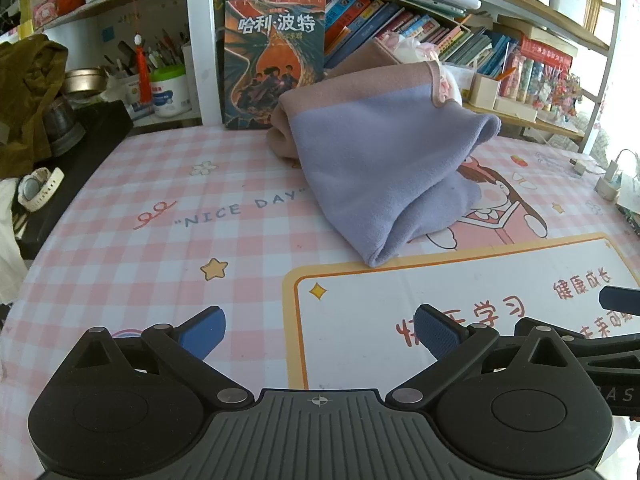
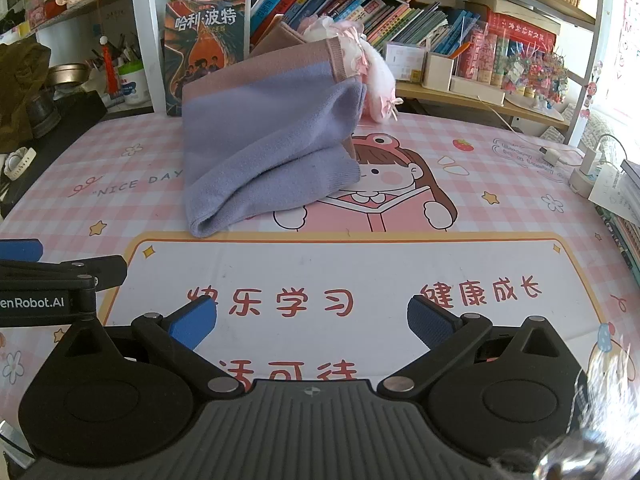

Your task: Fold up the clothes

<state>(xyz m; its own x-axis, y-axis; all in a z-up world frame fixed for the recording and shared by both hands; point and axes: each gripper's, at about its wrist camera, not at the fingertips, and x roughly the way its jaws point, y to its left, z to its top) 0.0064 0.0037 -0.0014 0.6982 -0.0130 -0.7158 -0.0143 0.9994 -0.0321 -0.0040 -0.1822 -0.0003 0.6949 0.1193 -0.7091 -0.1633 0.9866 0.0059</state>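
Harry Potter book (image 1: 274, 60) upright (w/ shelf books (image 2: 360, 8)), watch (image 1: 38, 189)

Pink checked desk mat (image 2: 500, 148) under folded lavender-pink garment (image 2: 264, 136).

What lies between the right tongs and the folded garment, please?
Only bare printed table mat lies between the open right tongs and the folded garment; the right wrist view shows it.

One folded garment (image 2: 264, 148), two hand-held grippers (image 1: 320, 334) (image 2: 312, 322)
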